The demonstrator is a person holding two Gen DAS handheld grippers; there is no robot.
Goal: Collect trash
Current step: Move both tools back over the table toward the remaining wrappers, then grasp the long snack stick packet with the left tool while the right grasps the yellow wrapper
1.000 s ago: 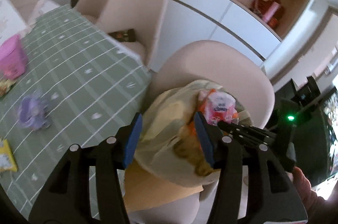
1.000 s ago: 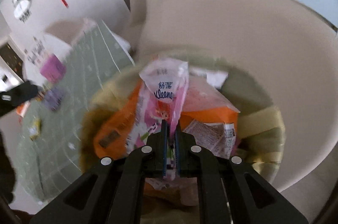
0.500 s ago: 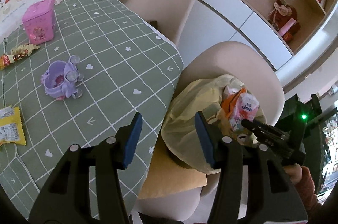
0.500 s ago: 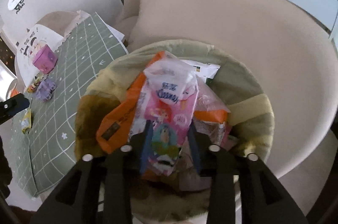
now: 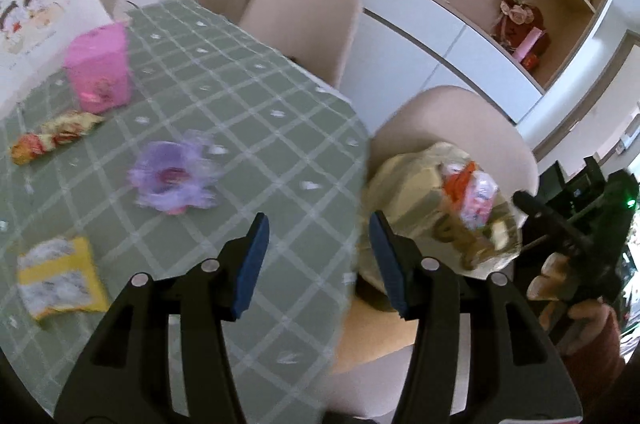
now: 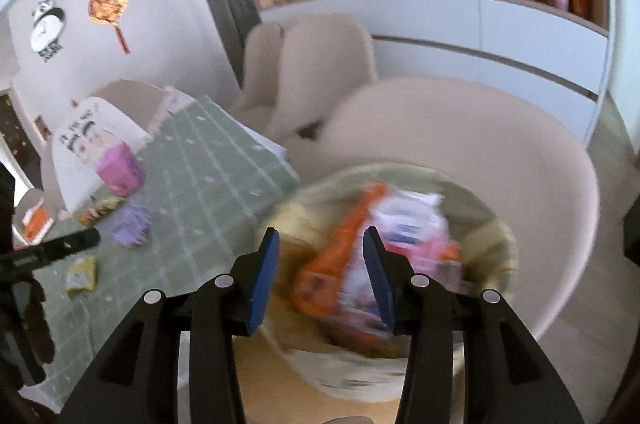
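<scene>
The left hand-held gripper [image 5: 316, 260] is held with its jaws spread wide and nothing between the blue pads [image 5: 252, 264]. The right hand-held gripper [image 6: 320, 278] is likewise held wide open and empty. In the left wrist view, the right hand [image 5: 568, 298] is seen wrapped around its gripper's handle.

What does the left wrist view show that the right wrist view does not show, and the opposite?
Only the left wrist view shows the right gripper and the hand that holds it.

Only the right wrist view shows the panda wall clock and the round hanging ornament.

Both show the yellowish trash bag full of wrappers on the beige chair, the green checked tablecloth, the pink box, the purple object and the yellow packet. Both grippers are open and empty.
</scene>
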